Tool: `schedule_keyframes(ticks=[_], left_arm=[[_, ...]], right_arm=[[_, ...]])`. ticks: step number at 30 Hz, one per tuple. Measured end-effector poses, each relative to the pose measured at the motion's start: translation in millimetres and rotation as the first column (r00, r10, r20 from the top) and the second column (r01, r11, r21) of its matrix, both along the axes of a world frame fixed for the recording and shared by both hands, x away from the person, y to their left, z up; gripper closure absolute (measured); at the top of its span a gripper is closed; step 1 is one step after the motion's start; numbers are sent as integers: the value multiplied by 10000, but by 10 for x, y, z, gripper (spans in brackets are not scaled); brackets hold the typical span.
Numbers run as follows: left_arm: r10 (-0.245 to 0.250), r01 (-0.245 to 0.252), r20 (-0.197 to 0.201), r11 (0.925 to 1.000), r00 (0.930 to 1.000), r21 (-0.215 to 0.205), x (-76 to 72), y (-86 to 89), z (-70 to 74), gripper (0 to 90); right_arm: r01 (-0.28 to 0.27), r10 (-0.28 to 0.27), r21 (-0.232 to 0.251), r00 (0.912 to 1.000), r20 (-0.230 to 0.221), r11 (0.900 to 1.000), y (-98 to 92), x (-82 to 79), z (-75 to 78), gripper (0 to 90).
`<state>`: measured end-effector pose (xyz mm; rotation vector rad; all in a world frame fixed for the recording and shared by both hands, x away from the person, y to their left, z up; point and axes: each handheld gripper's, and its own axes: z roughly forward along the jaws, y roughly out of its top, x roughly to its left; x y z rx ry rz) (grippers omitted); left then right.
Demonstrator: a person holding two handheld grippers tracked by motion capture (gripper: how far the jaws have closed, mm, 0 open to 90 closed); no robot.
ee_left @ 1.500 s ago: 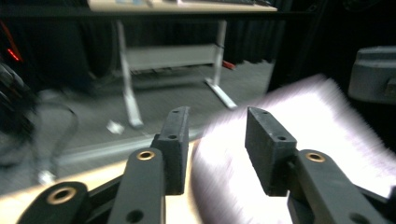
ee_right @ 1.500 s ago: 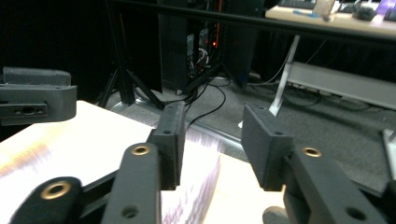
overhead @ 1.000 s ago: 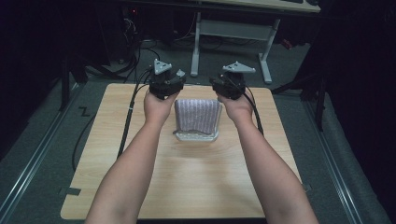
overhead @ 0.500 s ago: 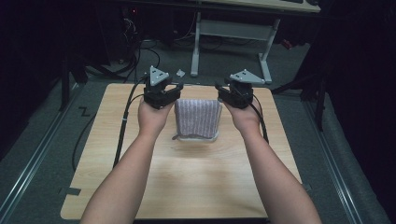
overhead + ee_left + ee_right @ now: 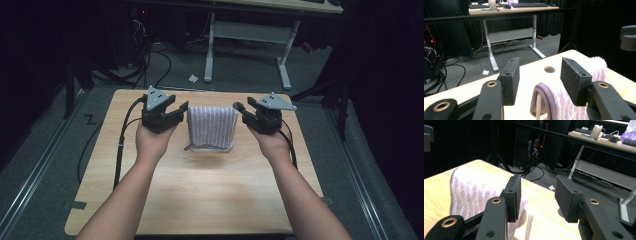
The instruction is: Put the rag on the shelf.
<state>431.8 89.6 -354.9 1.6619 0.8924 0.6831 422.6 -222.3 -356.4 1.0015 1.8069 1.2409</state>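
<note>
Light falls from above onto my table [image 5: 200, 195], leaving its wood bright while the floor and room past every edge sink into near black. A soft shadow lies under the striped cloth [image 5: 211, 126] near the far edge. In my left gripper view the cloth close by is blurred, and so are my jaws' near parts. My right gripper view is dim and grainy, its cloth smeared soft.
</note>
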Motion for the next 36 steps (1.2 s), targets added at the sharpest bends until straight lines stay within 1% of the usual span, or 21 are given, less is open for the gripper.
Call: schedule_keyframes(ticks=[5,6,8,11,12,14,16,17,21,22,23,26,27,29,30,31,32,33,34,35,36], left_arm=[[-52,52,-401,10000,9992,-2,-60,93,-134,494],[-71,74,-436,10000,9990,59,-71,100,-168,493],[-113,125,-583,9997,9982,205,-92,112,-253,492],[-256,274,-843,9994,9961,199,-114,119,-388,489],[-320,343,-984,9992,9946,209,-126,116,-458,488],[-436,465,-1171,9987,9922,222,-146,107,-559,484],[-518,567,-1365,9979,9893,327,-170,89,-678,482],[-580,636,-1467,9974,9875,337,-183,78,-738,481],[-803,933,-1824,9936,9799,640,-247,25,-959,473],[-876,1024,-1916,9924,9775,689,-271,11,-1021,472],[-923,1077,-1983,9918,9758,687,-287,3,-1057,472],[-1109,1314,-2219,9881,9687,796,-370,-25,-1197,472],[-1156,1388,-2253,9862,9674,902,-410,-32,-1243,471],[-1255,1528,-2318,9828,9646,1038,-513,-37,-1337,472],[-1350,1642,-2416,9808,9609,1049,-569,-32,-1392,472],[-1480,1795,-2561,9782,9553,1044,-626,-27,-1460,468],[-1593,1962,-2770,9743,9476,1109,-686,-27,-1540,458],[-1692,2185,-3044,9664,9374,1356,-747,-27,-1616,439],[-1742,2333,-3183,9596,9318,1576,-823,-21,-1681,421],[-1765,2367,-3211,9585,9304,1588,-920,8,-1739,411],[-1815,2334,-3192,9633,9301,1324,-1028,65,-1796,411]], right_arm=[[-89,86,-170,9999,-136,9998,-13,-115,-120,553],[-151,146,-190,9995,-284,9997,-11,-129,-145,548],[-194,187,-225,9994,-308,9996,-9,-162,-211,546],[-334,311,-375,9978,-580,9987,2,-185,-320,527],[-343,322,-388,9980,-544,9987,1,-195,-364,527],[-368,335,-374,9959,-837,9986,-4,-206,-439,518],[-383,356,-285,9951,-923,9989,-15,-227,-526,515],[-395,363,-272,9935,-1081,9989,-19,-232,-567,512],[-440,396,-288,9895,-1387,9986,-43,-277,-760,506],[-493,440,-301,9866,-1572,9983,-49,-286,-805,493],[-547,496,-268,9852,-1641,9981,-56,-306,-868,489],[-601,520,-380,9808,-1877,9975,-73,-362,-1002,479],[-602,513,-376,9775,-2047,9975,-77,-388,-1049,473],[-599,482,-478,9751,-2166,9971,-91,-473,-1162,472],[-600,474,-509,9742,-2205,9969,-98,-507,-1200,470],[-643,492,-601,9730,-2254,9961,-112,-552,-1249,464],[-687,523,-628,9712,-2326,9957,-130,-605,-1301,461],[-707,542,-605,9693,-2398,9957,-155,-660,-1361,456],[-722,553,-576,9654,-2549,9957,-187,-718,-1422,443],[-716,523,-617,9613,-2703,9955,-224,-782,-1479,435],[-665,448,-699,9602,-2756,9953,-273,-868,-1538,432]])
